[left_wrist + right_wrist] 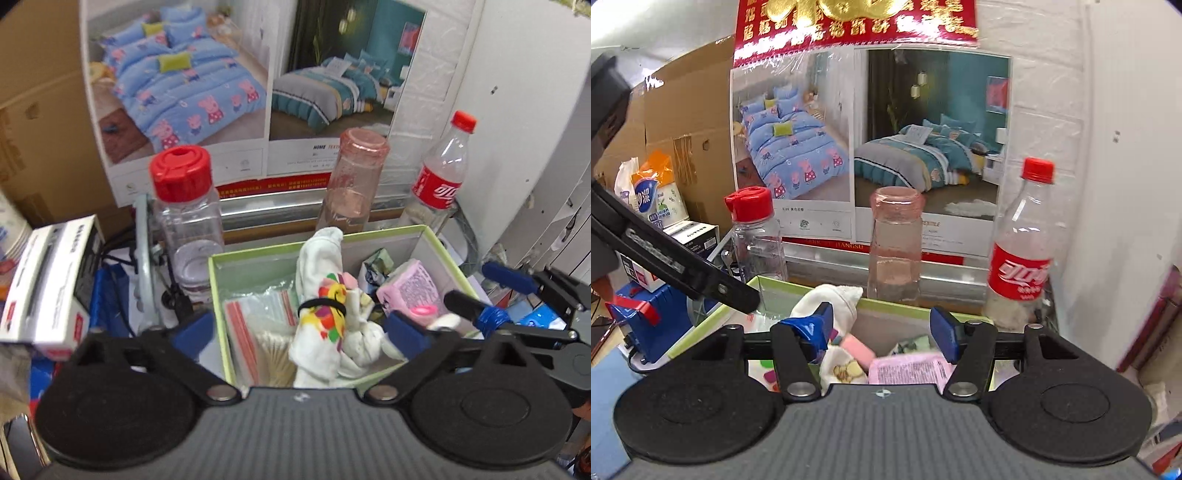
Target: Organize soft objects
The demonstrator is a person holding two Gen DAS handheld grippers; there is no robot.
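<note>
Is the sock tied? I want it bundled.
Yes, a black band wraps around the white sock in the green box.

The left black two-finger gripper with blue pads (299,332) points forward and slightly down, its jaws spread wide apart with nothing pinched between them. The right black two-finger gripper with blue pads (882,328) sits close beside it on the right, jaws also parted, though less widely. One of its blue fingertips (508,277) appears to reach across the left gripper's view.
</note>
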